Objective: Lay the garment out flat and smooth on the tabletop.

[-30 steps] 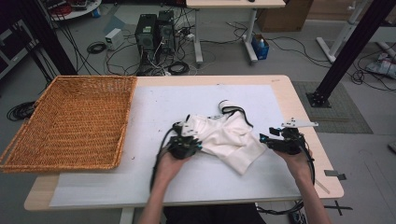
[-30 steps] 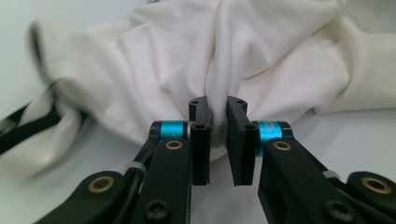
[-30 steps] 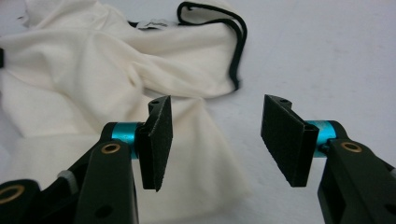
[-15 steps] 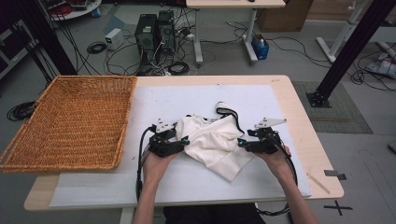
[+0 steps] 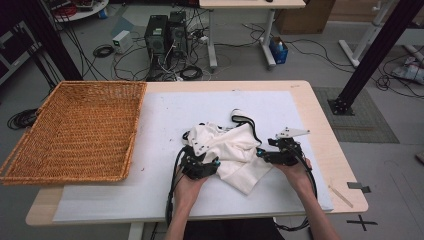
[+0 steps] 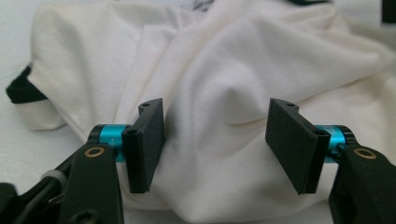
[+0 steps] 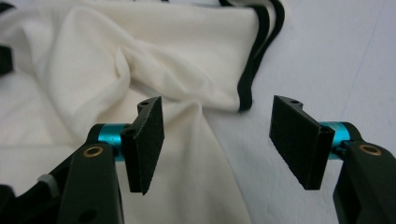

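Both grippers have been brought inward against the crumpled white shirt (image 5: 235, 152) at the tabletop's (image 5: 165, 115) lower centre, the left gripper (image 6: 215, 140) and right gripper (image 7: 217, 140) held with fingers wide open, nothing grasped, seemingly for gathering it.

A large rectangular woven wicker basket (image 5: 75, 130) is sitting at the left end of the light wooden table (image 5: 325, 135), overhanging its edge. A white mat (image 5: 165, 115) is lying just beside the basket. Two black computer towers (image 5: 164, 35) are standing on the floor beyond the basket, cables trailing around them.
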Motion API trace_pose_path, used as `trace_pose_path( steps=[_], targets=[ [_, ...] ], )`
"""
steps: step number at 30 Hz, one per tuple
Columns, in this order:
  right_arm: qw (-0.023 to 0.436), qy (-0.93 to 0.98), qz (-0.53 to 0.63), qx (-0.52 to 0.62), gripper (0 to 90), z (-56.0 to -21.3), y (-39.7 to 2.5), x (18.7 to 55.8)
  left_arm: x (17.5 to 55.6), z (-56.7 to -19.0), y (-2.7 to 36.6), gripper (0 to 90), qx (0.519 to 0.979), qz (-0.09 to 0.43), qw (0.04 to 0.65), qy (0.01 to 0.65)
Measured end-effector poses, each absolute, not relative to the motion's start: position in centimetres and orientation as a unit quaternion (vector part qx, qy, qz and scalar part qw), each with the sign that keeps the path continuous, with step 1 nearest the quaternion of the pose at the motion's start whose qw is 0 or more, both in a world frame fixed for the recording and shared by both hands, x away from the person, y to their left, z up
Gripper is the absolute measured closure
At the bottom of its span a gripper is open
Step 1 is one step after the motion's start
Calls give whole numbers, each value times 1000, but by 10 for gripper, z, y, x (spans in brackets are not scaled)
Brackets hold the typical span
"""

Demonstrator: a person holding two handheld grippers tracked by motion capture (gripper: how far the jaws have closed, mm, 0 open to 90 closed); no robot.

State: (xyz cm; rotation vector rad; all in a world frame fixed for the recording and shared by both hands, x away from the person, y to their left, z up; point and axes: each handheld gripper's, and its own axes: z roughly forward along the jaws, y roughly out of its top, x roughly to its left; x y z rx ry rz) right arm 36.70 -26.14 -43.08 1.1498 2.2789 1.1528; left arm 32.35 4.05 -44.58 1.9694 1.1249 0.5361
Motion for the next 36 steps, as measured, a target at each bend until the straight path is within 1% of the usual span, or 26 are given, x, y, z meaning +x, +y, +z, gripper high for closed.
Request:
trace_pose_path(
  steps=[1, 2, 3, 4, 5, 6, 7, 8, 9, 11, 13, 14, 18, 19, 20, 21, 22, 23, 26, 29, 30, 32, 33, 34, 35, 36],
  targets=[
    [175, 803, 406, 400, 364, -429, -258, 370, 324, -447, 41, 499, 784, 209, 394, 432],
    [170, 806, 405, 396, 381, -430, -251, 380, 324, -448, 42, 634, 789, 205, 394, 424],
    [170, 806, 405, 396, 381, -430, -251, 380, 324, -447, 43, 634, 791, 202, 398, 419],
    [163, 818, 396, 385, 456, -435, -241, 391, 323, -446, 47, 683, 788, 196, 409, 417],
    [163, 818, 396, 385, 456, -435, -241, 391, 323, -446, 47, 674, 788, 196, 409, 417],
    [155, 824, 394, 376, 526, -437, -236, 395, 322, -445, 50, 674, 784, 192, 416, 419],
    [144, 832, 391, 366, 635, -441, -231, 398, 321, -443, 53, 630, 776, 190, 422, 427],
    [159, 849, 369, 344, 750, -446, -223, 401, 321, -442, 55, 522, 768, 190, 429, 436],
    [159, 849, 369, 344, 750, -446, -223, 401, 320, -440, 59, 522, 763, 190, 434, 441],
    [172, 851, 367, 335, 871, -448, -225, 404, 318, -436, 63, 467, 751, 192, 442, 451],
    [205, 840, 353, 357, 883, -447, -236, 410, 316, -433, 67, 466, 748, 192, 448, 451],
    [224, 823, 342, 395, 885, -446, -254, 418, 315, -432, 68, 463, 746, 191, 452, 451],
    [253, 804, 317, 434, 882, -444, -279, 426, 314, -432, 71, 442, 745, 195, 452, 451],
    [255, 800, 311, 445, 865, -443, -285, 428, 314, -432, 71, 442, 745, 194, 451, 453],
    [257, 792, 310, 459, 751, -439, -295, 427, 315, -434, 70, 442, 745, 189, 451, 453],
    [257, 792, 310, 459, 751, -439, -295, 427, 315, -434, 70, 442, 745, 189, 451, 453],
    [241, 790, 330, 458, 628, -433, -301, 419, 315, -435, 69, 440, 747, 185, 451, 452],
    [241, 790, 330, 458, 628, -433, -301, 419, 314, -436, 68, 440, 749, 180, 450, 452],
    [180, 807, 373, 421, 499, -430, -297, 388, 313, -438, 61, 433, 754, 171, 450, 446],
    [167, 822, 376, 394, 483, -436, -289, 374, 313, -441, 57, 433, 756, 169, 449, 445],
    [148, 836, 371, 377, 498, -444, -279, 367, 313, -441, 56, 433, 755, 169, 449, 447],
    [143, 844, 362, 368, 525, -448, -274, 364, 313, -441, 57, 433, 752, 169, 453, 449],
    [155, 846, 366, 356, 746, -449, -271, 359, 312, -440, 58, 433, 751, 170, 453, 449],
    [178, 858, 359, 321, 884, -447, -268, 347, 311, -439, 61, 433, 747, 173, 456, 452],
    [178, 858, 359, 321, 884, -447, -268, 347, 311, -439, 61, 433, 747, 173, 456, 452],
    [199, 862, 344, 313, 890, -448, -267, 341, 311, -439, 62, 433, 746, 174, 456, 453]
  ],
)
